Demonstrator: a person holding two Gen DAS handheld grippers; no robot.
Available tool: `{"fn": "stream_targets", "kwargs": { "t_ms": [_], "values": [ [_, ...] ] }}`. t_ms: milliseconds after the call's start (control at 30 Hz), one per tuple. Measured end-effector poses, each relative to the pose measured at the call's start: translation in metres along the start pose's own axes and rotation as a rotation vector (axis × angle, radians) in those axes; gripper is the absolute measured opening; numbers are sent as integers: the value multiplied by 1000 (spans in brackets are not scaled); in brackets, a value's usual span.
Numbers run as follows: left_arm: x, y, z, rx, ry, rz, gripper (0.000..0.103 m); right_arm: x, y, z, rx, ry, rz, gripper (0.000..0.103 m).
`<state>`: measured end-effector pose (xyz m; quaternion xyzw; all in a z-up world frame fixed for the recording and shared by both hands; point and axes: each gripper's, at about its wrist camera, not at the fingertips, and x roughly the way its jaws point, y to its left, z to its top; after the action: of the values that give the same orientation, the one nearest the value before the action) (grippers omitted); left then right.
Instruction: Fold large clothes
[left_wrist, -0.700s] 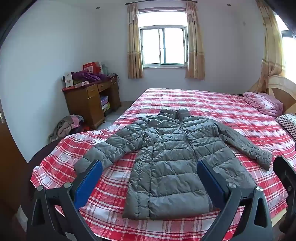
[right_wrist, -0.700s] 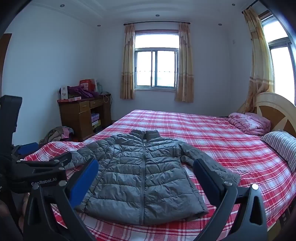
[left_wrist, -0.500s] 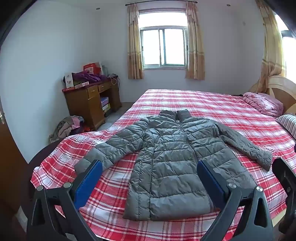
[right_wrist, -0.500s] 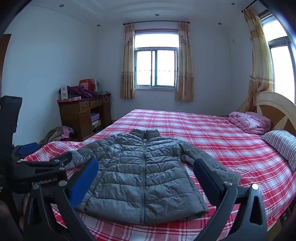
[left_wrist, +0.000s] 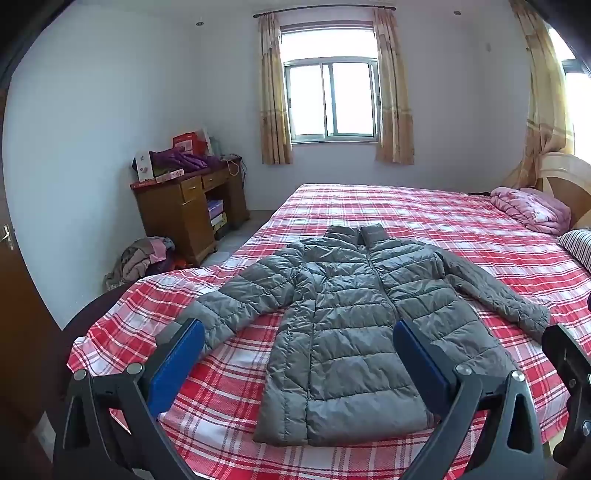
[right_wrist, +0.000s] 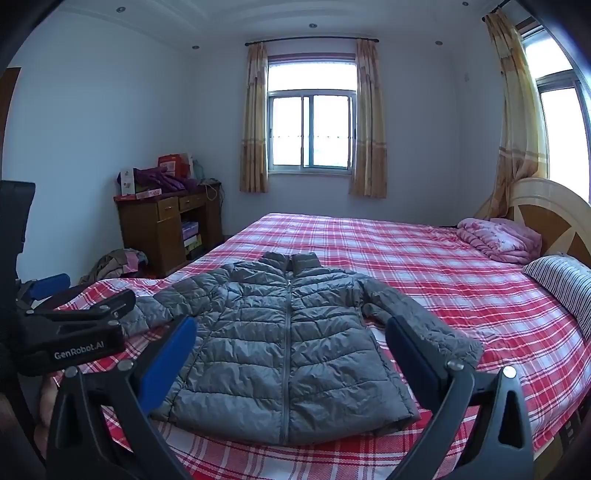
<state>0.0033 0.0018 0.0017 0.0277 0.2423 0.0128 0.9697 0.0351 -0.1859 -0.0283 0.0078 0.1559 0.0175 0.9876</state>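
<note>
Grey jacket (left_wrist: 354, 321) flat on near bed (left_wrist: 424, 210) | left gripper (left_wrist: 299, 354) spread, empty | right gripper (right_wrist: 291, 350) spread, empty

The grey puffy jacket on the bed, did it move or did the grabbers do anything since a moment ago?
Nothing visibly changed. The jacket lies spread flat on the checked bed as before, sleeves out, and the left gripper and right gripper both hang open in front of it, holding nothing.
</note>
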Motion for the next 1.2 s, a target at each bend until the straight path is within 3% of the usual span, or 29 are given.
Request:
{"fn": "stream_targets", "kwargs": {
  "t_ms": [1200],
  "values": [
    [-2, 3, -1, 0, -30, 29, 102, 3, 4, -4, 6, 19, 9, 103]
  ]
}}
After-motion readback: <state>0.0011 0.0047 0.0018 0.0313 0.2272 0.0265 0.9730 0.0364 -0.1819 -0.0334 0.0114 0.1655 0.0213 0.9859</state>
